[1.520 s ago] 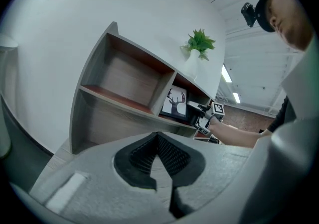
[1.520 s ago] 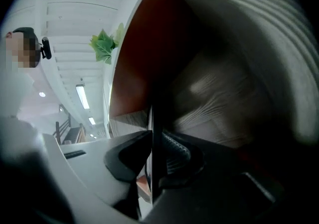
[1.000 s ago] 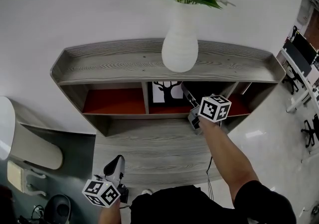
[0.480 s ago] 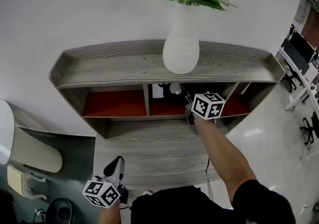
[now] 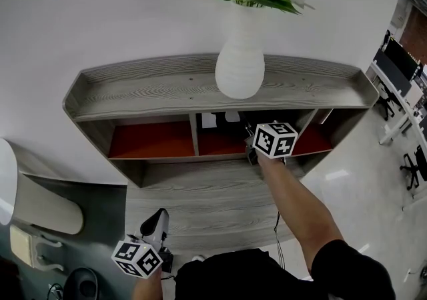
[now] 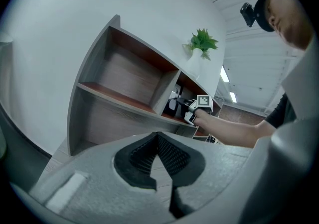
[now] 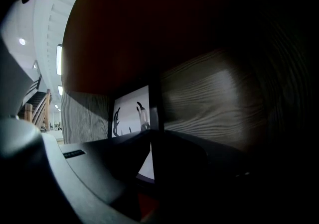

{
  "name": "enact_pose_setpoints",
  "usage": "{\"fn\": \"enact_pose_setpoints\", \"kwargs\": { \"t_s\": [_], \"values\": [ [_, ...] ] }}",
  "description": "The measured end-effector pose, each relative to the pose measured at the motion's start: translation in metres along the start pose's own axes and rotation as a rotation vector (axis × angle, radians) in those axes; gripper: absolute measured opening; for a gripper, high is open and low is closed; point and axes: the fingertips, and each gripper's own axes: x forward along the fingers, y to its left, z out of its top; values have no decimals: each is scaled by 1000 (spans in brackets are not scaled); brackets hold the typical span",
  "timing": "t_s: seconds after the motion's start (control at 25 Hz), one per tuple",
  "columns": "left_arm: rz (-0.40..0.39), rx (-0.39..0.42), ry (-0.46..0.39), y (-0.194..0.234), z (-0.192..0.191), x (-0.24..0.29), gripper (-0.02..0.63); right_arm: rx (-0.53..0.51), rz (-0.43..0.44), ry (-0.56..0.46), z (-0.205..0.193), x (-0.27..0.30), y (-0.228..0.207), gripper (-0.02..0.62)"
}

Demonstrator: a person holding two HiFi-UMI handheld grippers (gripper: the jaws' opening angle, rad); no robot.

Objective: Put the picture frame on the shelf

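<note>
wooden shelf (image 7: 214, 103) wall lies right of my right gripper (image 7: 151, 143), grasping the frame (image 7: 130, 113) edge just ahead; left gripper (image 6: 158, 138) clenched, empty.

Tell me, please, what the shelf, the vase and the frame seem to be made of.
Shelf: grey wood or wood-look laminate, matte; grain lines run along it, and the compartment floors are red.
Vase: probably ceramic, white and matte, with no sharp glare.
Frame: thin dark edging round a white print; its material cannot be told.
</note>
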Motion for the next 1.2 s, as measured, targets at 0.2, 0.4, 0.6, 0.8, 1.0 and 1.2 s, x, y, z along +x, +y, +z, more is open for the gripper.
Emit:
{"fn": "enact_pose_setpoints", "kwargs": {
  "t_s": [0.2, 0.4, 0.6, 0.8, 1.0, 1.2],
  "values": [
    [-13, 0, 5, -4, -3, -2, 9, -3, -11, 11, -1, -1, 0, 95],
    [-17, 5, 4, -5, -3, -4, 8, -22, -8, 28, -2, -1, 2, 139],
    [-16, 4, 1, -4, -3, -8, 9, -56, 1, 51, -4, 1, 11, 193],
    [-18, 6, -3, -3, -3, -12, 9, -55, -22, 60, -6, -2, 6, 218],
    [-33, 6, -6, -5, -2, -13, 9, -51, -47, 63, -8, -10, 2, 225],
    [-58, 12, -2, -7, -2, -15, 9, -56, -63, 59, -6, -21, 4, 230]
  ]
}}
